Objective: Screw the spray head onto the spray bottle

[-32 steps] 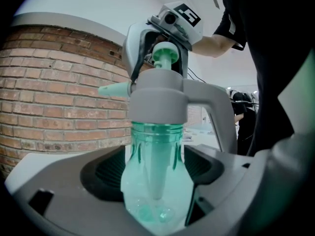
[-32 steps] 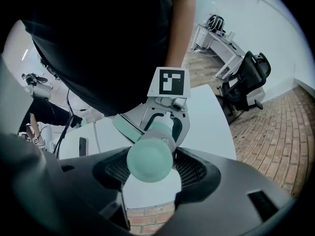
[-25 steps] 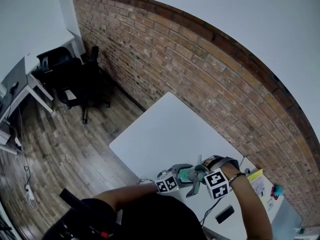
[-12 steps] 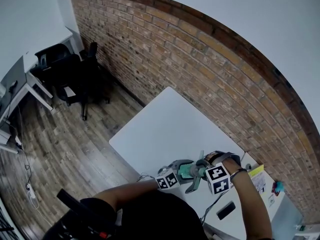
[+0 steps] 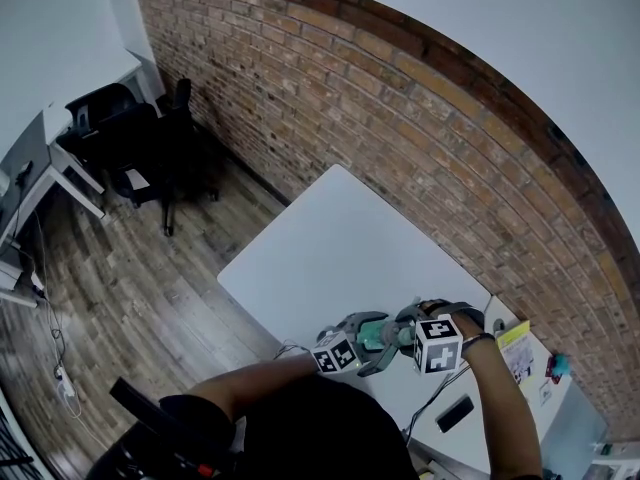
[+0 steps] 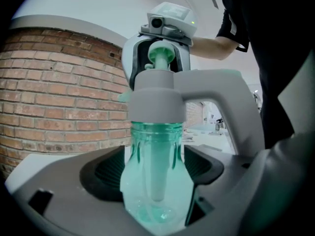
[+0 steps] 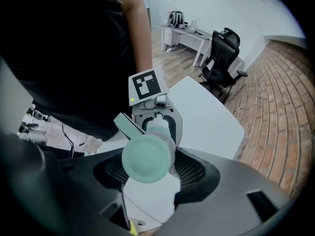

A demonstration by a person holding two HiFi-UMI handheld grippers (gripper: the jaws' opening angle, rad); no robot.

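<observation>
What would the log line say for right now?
left tongs: shut on spray bottle | right tongs: shut on spray head, from above | spray head: sitting on bottle's neck

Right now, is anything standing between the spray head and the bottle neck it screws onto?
Nothing visible. The spray head already sits on the bottle neck, tube inside; the left gripper clamps the bottle, the right gripper grips the head from above.

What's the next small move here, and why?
Probably roll the right gripper to twist the spray head down: its collar sits on the neck of the bottle, the right jaws grip it from above, and the left gripper holds the bottle.
</observation>
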